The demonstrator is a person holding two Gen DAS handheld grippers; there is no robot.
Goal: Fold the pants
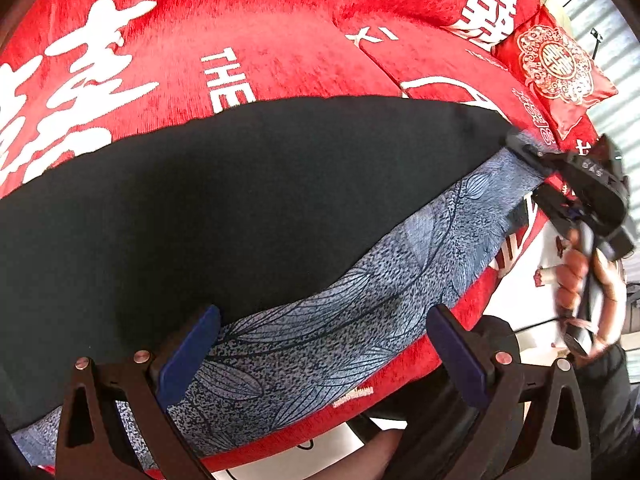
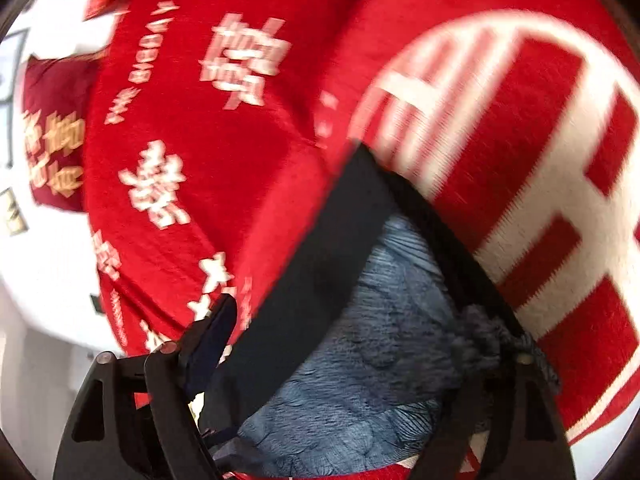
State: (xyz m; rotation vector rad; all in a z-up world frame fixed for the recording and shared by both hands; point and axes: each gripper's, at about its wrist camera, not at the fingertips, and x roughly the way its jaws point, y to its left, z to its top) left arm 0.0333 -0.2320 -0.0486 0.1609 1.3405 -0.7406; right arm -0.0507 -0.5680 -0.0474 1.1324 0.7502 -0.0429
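The pants (image 1: 248,208) lie on a red bed cover, dark outer cloth on top and a blue leaf-print inner side (image 1: 360,312) along the near edge. My left gripper (image 1: 320,356) is open, its blue pads either side of the blue-print edge, not closed on it. My right gripper shows in the left wrist view (image 1: 532,156) at the far end of the pants, on the cloth there. In the right wrist view the right gripper (image 2: 344,360) has the dark and blue cloth (image 2: 372,340) bunched between its fingers. That view is blurred.
The red bed cover (image 1: 248,24) with white characters spreads all around. A red embroidered cushion (image 1: 556,64) lies at the far right. The bed's near edge (image 1: 360,424) drops to a pale floor. A hand (image 1: 576,276) holds the right gripper's handle.
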